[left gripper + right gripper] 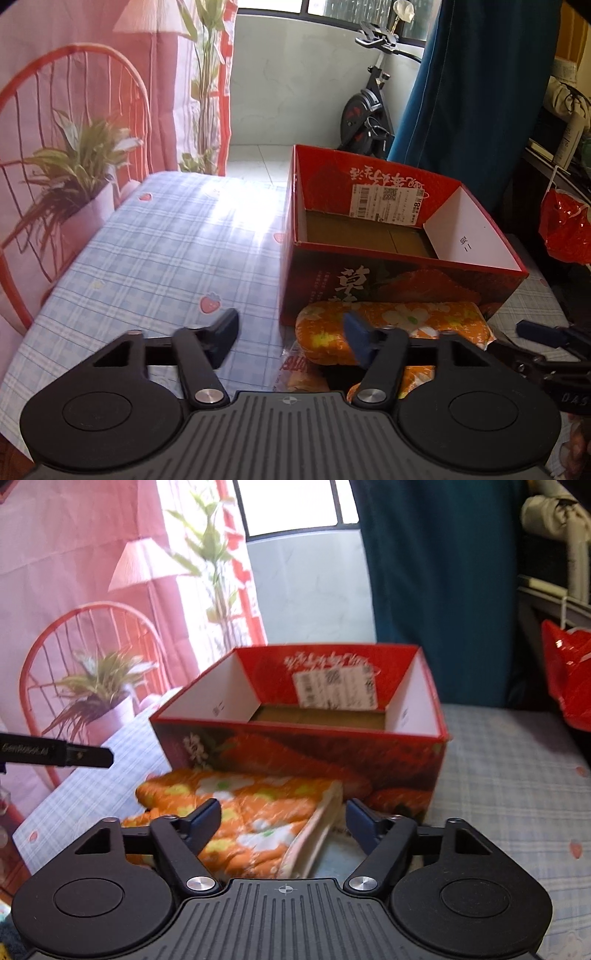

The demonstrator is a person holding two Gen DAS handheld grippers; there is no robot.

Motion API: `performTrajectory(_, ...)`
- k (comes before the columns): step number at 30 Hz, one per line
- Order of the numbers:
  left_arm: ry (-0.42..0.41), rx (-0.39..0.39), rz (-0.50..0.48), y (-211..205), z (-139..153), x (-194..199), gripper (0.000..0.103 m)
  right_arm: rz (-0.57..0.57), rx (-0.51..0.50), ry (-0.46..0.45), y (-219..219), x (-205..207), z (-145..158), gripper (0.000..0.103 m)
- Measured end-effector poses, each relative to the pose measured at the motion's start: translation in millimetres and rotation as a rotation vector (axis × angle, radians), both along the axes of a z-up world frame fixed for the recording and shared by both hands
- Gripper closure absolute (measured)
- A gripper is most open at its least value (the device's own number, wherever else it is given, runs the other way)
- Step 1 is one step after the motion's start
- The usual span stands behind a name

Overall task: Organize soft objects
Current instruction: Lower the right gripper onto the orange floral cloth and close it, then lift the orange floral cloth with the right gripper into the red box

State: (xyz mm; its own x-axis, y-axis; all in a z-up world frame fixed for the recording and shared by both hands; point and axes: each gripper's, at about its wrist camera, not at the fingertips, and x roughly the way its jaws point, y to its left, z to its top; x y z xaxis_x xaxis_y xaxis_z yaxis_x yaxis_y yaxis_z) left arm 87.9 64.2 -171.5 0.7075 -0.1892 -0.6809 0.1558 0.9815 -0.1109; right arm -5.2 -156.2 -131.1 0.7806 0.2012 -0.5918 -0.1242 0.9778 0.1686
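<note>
**Two grippers standing over a folded floral quilt in front of a red box**

The left gripper (290,339) is standing with its jaws partly apart, and the pads are not pressing on anything. Its right fingertip (356,334) is showing in front of the left end of the quilt, while the left fingertip (225,332) is hanging over the bare tablecloth. Whether the right tip is touching the fabric, I cannot tell.

The right gripper (282,821) is also standing partly open. The right edge of the quilt, with its pale lining, is lying between the two fingers, but a gap is showing beside the right finger (360,821), so the pads are not clamping it. This view is somewhat blurred.

The orange floral quilt (399,317) is lying folded on the table, just in front of the near wall of the red strawberry carton (402,277) and touching it or almost so. Under the quilt a printed plastic package (295,365) is peeking out.

The carton is standing open at the top, showing a brown cardboard bottom and a white shipping label (388,203) on its far inner wall. Everything is resting on a blue checked tablecloth (147,258) with small strawberries. Behind, a pink printed curtain (92,110) and a dark blue curtain (480,92) are hanging, and an exercise bike (365,110) is standing between them by the window.
</note>
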Motion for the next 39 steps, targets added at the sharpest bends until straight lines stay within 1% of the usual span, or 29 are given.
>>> performTrajectory(1,0.011,-0.006,-0.003,0,-3,2,0.056,0.007,0.002,0.015,1,2,-3,0.042)
performTrajectory(3,0.026,-0.014,-0.010,1,-9,5,0.056,0.015,0.009,0.043,0,6,-9,0.053)
performTrajectory(7,0.057,-0.047,-0.039,1,-18,11,0.062,0.012,0.036,0.076,-7,10,-17,0.068)
performTrajectory(8,0.067,-0.060,-0.045,1,-21,13,0.062,0.008,0.038,0.080,-9,10,-19,0.075)
performTrajectory(14,0.148,-0.149,-0.068,1,-38,31,0.062,-0.003,0.061,0.097,-20,10,-25,0.085)
performTrajectory(18,0.199,-0.211,-0.057,4,-50,47,0.061,-0.013,0.070,0.100,-22,10,-26,0.087)
performTrajectory(22,0.240,-0.243,-0.063,3,-61,58,0.061,-0.024,0.069,0.098,-25,11,-27,0.088)
performTrajectory(25,0.282,-0.303,-0.048,3,-69,66,0.061,-0.030,0.070,0.097,-27,11,-28,0.088)
performTrajectory(27,0.299,-0.327,-0.047,1,-73,70,0.061,-0.033,0.072,0.097,-27,11,-28,0.088)
performTrajectory(29,0.299,-0.325,-0.052,-2,-73,71,0.061,-0.037,0.074,0.099,-28,11,-27,0.087)
performTrajectory(31,0.288,-0.313,-0.066,-5,-71,69,0.061,-0.039,0.071,0.102,-27,11,-27,0.083)
performTrajectory(33,0.277,-0.309,-0.072,-5,-69,66,0.066,-0.048,0.066,0.104,-27,11,-27,0.076)
performTrajectory(35,0.265,-0.305,-0.079,-5,-67,64,0.071,-0.057,0.077,0.106,-30,12,-27,0.075)
performTrajectory(39,0.234,-0.280,-0.099,-7,-61,59,0.076,-0.067,0.121,0.131,-36,17,-31,0.071)
